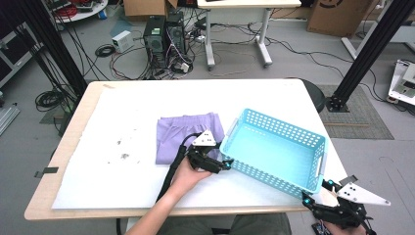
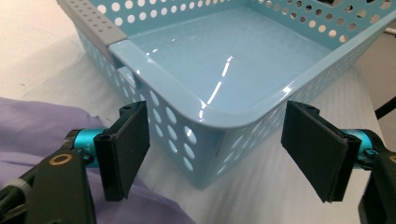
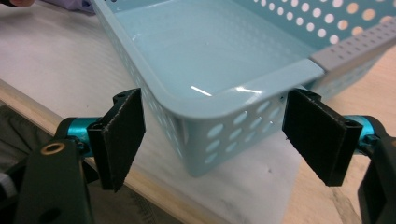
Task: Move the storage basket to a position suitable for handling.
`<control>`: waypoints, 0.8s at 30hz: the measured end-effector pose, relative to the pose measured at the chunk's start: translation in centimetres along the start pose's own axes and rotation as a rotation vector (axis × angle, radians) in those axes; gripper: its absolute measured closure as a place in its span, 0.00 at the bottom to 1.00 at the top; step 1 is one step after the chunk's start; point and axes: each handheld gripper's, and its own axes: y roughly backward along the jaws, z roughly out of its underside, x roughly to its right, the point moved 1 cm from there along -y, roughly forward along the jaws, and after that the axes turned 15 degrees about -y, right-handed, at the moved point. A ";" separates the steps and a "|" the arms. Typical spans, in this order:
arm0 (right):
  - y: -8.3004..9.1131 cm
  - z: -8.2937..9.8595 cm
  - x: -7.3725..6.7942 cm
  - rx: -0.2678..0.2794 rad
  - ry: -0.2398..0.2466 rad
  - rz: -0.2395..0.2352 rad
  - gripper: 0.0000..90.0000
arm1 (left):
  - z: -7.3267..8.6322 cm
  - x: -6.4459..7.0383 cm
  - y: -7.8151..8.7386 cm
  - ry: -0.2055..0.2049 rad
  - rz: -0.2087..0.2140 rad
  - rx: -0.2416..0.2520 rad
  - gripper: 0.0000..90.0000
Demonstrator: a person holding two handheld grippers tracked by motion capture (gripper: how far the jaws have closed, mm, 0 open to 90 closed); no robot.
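Light-blue perforated plastic basket [image 1: 274, 149] sits on the white sheet [image 1: 122, 137] that covers the light wooden table [image 1: 83, 105], toward the table's right half and turned at an angle to its edges. The basket is empty; its glossy floor is bare in both gripper views. A grey perforated handle strip [image 2: 91, 18] runs along the rim at each short end.

Just to the left of the basket lies a folded lilac cloth garment [image 1: 183, 134], flat on the sheet, its right edge close to the basket's left end.

The left gripper [image 1: 218, 164], held in the person's left hand [image 1: 188, 174], is at the basket's near-left corner. In the left gripper view its jaws stand wide apart, one on each side of that corner, with nothing clamped; the lilac garment lies beneath the left-hand jaw.

The right gripper [image 1: 315, 192] is at the basket's near-right corner, over the table's front edge. In the right gripper view its jaws are likewise spread wide, flanking the corner without contact.

Small dark specks [image 1: 122, 152] mark the sheet to the left of the garment.
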 end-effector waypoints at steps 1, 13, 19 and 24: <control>-0.1 -0.1 -0.1 -0.001 -0.004 0.011 0.23 | -0.1 0.1 -0.1 -0.007 0.004 -0.003 0.28; -0.2 -0.6 0.1 -0.001 -0.031 0.052 0.28 | -1.2 0.1 -0.1 -0.012 -0.013 -0.013 0.33; -0.3 -0.9 -0.2 0.010 -0.035 0.071 0.29 | -1.9 -0.3 0.3 -0.030 -0.033 -0.009 0.35; -0.8 -1.4 -1.1 0.052 0.009 0.111 0.34 | -2.7 -1.0 1.6 -0.054 -0.062 0.034 0.45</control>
